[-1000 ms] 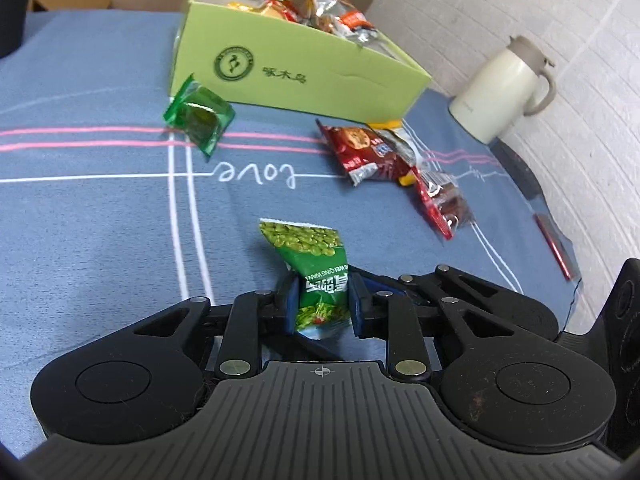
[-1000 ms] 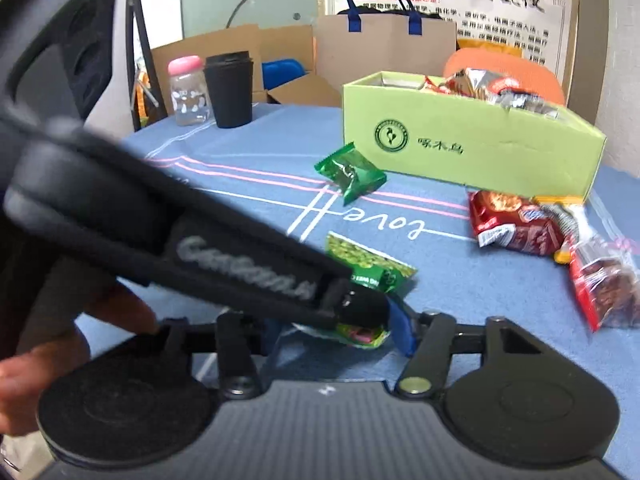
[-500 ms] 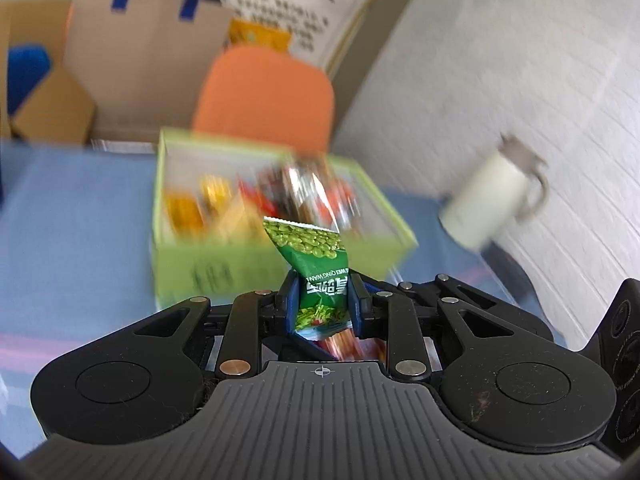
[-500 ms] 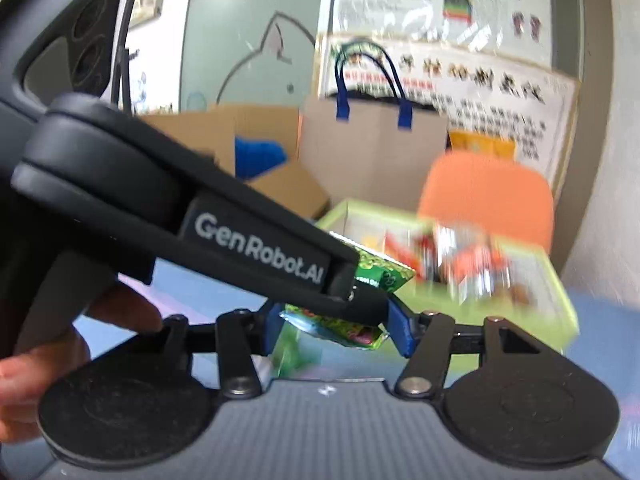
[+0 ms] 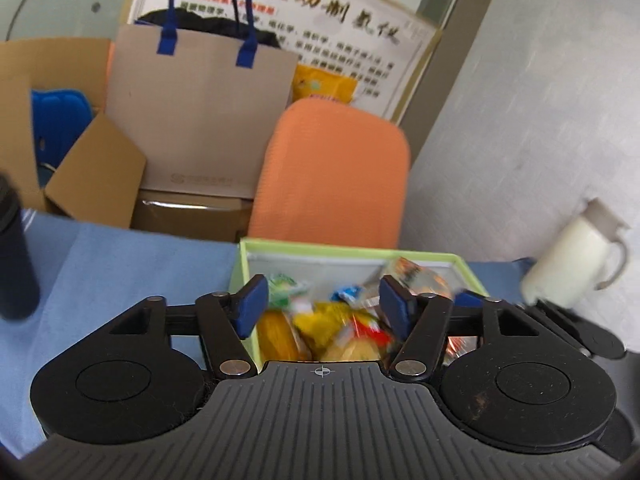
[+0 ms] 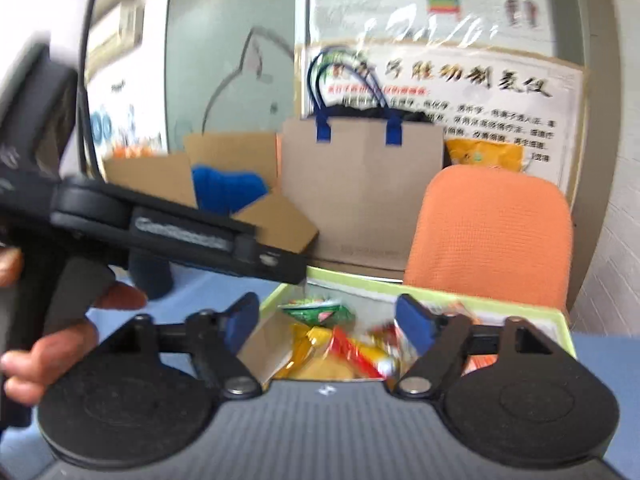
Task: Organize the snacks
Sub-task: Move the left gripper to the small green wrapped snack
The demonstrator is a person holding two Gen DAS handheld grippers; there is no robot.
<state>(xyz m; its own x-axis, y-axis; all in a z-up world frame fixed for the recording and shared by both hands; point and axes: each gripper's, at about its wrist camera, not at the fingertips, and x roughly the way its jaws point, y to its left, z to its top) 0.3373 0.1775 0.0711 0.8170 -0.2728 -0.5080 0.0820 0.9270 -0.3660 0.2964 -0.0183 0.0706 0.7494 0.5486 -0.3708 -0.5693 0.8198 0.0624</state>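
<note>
The light green snack box (image 5: 352, 249) stands on the blue tablecloth and holds several snack packets. My left gripper (image 5: 322, 306) is open and empty, just above the box's near side. A green pea packet (image 5: 286, 288) lies in the box by its left pad; it also shows in the right wrist view (image 6: 320, 311). My right gripper (image 6: 328, 322) is open and empty over the same box (image 6: 520, 312). The left gripper's body (image 6: 180, 236) crosses the right wrist view at the left, held by a hand.
An orange chair (image 5: 332, 176) stands behind the box, with a paper bag (image 5: 200, 116) and cardboard boxes (image 5: 92, 172) at the back left. A white kettle (image 5: 572, 260) stands at the right. A dark cup (image 5: 14, 256) is at the left edge.
Both grippers rose from the table to over the box. The left gripper opened and let go of the green pea packet, which now lies in the box. The right gripper stands wider open.
</note>
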